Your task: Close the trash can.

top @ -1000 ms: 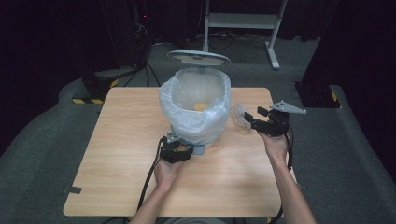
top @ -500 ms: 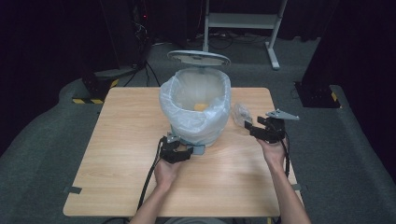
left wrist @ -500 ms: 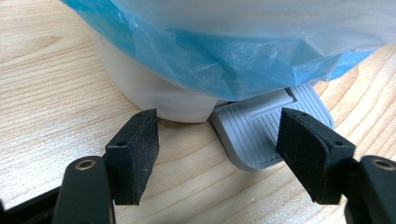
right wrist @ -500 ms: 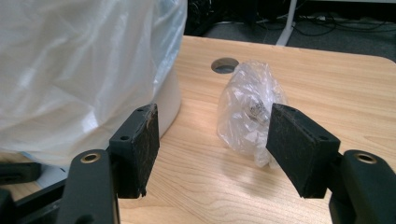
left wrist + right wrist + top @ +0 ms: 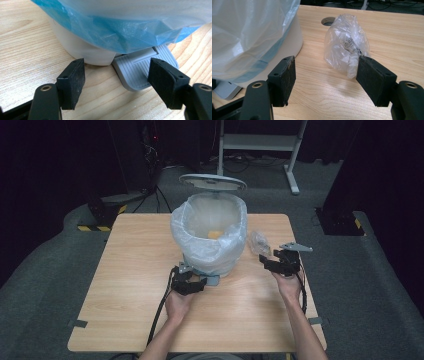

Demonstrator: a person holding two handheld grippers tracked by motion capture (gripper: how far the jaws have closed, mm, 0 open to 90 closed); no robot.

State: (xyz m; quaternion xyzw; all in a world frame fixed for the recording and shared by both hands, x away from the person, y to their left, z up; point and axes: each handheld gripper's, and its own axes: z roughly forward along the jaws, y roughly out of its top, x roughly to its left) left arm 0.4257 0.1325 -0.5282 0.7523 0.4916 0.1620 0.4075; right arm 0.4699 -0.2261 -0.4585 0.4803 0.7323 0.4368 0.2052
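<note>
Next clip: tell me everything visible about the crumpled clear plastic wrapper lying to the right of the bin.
The crumpled clear wrapper is thin, glossy, see-through film, bunched into a loose upright lump with small dark print inside its folds. It lies on the wooden table beside the lined pedal bin, apart from its base, in front of a round hole in the tabletop. The right claw is open just short of it; its right pad overlaps the wrapper's edge, contact unclear.

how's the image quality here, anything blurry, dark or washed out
High view: the table is evenly lit, the room behind nearly black, and the picture is soft. Left gripper view: the pedal and wood grain are sharp, while the bin liner blurs up close. Right gripper view: the crumpled clear wrapper is sharp, while the liner is overexposed.
</note>
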